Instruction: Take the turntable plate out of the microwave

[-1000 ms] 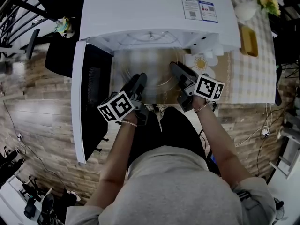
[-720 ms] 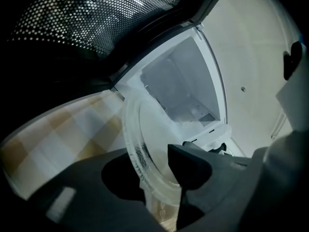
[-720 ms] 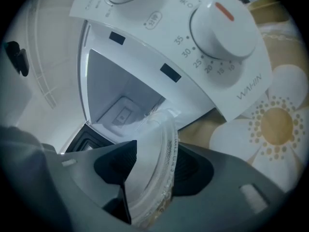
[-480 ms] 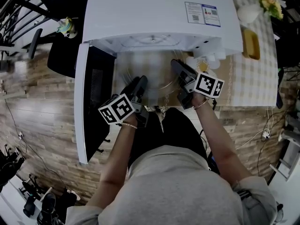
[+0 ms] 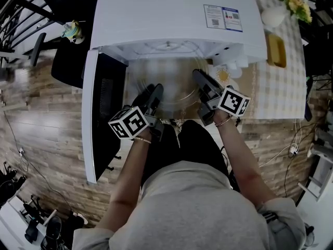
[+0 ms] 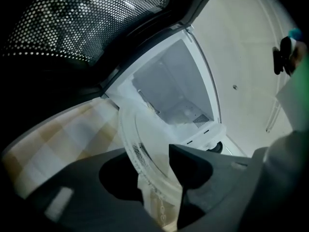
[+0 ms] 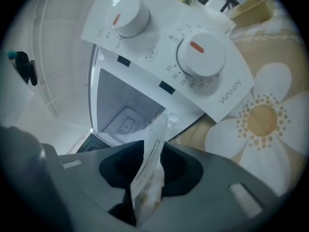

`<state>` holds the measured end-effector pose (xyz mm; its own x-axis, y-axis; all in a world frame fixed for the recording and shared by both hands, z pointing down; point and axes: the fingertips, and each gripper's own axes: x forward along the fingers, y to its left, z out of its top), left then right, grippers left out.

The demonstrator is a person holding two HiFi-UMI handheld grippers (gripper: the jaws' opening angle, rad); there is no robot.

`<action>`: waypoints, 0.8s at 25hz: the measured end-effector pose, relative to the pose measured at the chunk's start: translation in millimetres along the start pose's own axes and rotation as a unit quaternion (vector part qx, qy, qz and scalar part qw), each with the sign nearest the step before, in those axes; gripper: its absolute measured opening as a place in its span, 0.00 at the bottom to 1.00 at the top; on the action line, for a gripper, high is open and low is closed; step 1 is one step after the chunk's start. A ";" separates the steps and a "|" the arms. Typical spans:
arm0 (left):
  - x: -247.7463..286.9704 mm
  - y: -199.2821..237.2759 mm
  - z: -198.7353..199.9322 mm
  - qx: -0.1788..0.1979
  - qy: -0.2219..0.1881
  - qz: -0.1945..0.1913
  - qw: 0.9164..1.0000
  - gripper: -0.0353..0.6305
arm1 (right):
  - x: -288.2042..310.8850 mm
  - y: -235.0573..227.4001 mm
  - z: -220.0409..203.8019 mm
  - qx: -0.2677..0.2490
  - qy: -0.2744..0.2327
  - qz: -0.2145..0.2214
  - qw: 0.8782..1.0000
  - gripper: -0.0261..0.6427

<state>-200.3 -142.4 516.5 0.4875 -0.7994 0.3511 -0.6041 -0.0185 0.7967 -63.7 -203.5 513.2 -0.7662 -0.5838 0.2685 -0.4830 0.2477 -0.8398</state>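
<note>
The left claw (image 5: pixel 152 94) is clamped on one rim of the glass turntable plate (image 5: pixel 174 89), and the right claw (image 5: pixel 202 84) on the opposite rim. The plate hangs between both claws, with the microwave (image 5: pixel 171 14) just beyond them (door open).

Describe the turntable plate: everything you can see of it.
The turntable plate is a round disc of clear glass with a raised rim and a ribbed ring near the edge. The checked tablecloth shows through it. It is held roughly level in front of the open microwave, apparently outside the cavity. The left gripper is clamped on its left rim and the right gripper on its right rim. Nothing else appears to touch it.
</note>
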 end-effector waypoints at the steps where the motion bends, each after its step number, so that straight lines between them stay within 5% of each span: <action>1: 0.0 -1.9 1.8 0.001 -0.003 -0.004 1.000 0.31 | -1.8 0.8 0.9 0.001 -0.004 0.001 1.000 0.24; 20: -22.5 -41.5 21.4 0.066 -0.046 -0.049 0.996 0.32 | -26.9 35.9 10.3 -0.021 -0.022 0.035 0.999 0.25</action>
<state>-199.6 -136.5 465.0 0.4919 -0.8415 0.2236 -0.6372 -0.1729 0.7510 -56.1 -186.9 471.0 -0.7805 -0.5964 0.1875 -0.4464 0.3217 -0.8350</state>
